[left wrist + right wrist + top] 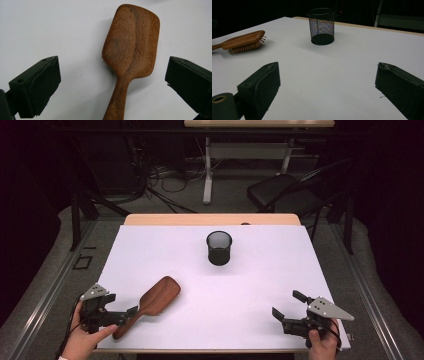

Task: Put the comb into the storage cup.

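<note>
The wooden hairbrush lies bristles down on the white table cover, well on the near-left side of the black mesh cup, its handle slanting down toward the near edge and its paddle head pointing up toward the cup. The left gripper sits at that handle end with its jaws spread wide, one on each side of the handle and neither pad touching the wood, so the brush rests free on the cover. The step in hand looks like taking hold of the handle, probably to carry the brush to the cup. To do it well, the gripper should be centred so the handle runs midway between the pads, lowered until the pads flank the thick of the handle rather than its top edge, and closed squarely across the narrow neck just short of the head; a bite too near the handle tip would likely let the heavy head sag or swing. The left hand holds its gripper low, nearly level over the cover, aimed along the handle. The right gripper, well to the near-right of the cup, also stands open on nothing, aimed roughly toward the cup.
</note>
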A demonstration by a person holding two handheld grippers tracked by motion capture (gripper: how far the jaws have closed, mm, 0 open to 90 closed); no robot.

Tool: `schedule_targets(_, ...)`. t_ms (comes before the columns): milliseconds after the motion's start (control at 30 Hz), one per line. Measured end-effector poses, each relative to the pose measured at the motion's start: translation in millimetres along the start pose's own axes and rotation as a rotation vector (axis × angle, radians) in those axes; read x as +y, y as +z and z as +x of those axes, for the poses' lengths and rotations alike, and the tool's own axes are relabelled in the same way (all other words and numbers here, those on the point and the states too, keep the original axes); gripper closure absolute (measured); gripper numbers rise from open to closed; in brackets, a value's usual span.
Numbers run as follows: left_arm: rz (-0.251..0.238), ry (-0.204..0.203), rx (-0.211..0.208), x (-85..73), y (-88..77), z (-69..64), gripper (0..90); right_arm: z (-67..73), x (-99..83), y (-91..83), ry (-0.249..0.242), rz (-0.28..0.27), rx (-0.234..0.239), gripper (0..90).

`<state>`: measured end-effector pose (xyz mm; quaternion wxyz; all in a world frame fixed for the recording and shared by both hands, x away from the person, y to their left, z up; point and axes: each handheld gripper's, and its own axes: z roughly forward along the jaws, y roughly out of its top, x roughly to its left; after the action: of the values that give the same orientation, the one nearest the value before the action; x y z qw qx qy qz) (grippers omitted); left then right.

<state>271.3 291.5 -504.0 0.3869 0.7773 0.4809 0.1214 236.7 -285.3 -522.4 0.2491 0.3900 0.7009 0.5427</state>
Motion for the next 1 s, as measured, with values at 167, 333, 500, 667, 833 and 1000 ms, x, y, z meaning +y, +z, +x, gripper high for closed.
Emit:
schedule_targets(167,0.016,0.059,0.015,5.2,-1.5,-5.1,0.3,0.3,-0.2,0.2,0.001,-0.003,0.0,5.6)
schedule_targets(333,0.071,0.116,0.021,9.4,-0.5,-9.1,0.2,0.0,-0.1,-0.4,0.0,0.004,0.0,5.6)
schedule_targets(500,0.109,0.143,0.013,12.1,2.1,-12.0,0.3,0.4,-0.3,0.2,0.001,0.002,-0.001,5.6)
schedule_targets(667,0.142,0.147,0.01,14.3,3.6,-12.3,0.3,0.2,-0.3,0.2,-0.001,0.003,-0.002,5.6)
schedule_targets(833,0.181,0.155,0.004,14.6,7.9,-13.1,0.4,0.1,-0.6,0.5,0.0,0.002,-0.001,5.6)
schedule_targets(1000,0.226,0.179,0.007,16.3,12.8,-13.9,1.3,0.8,-0.8,0.7,0.01,0.006,0.003,5.6)
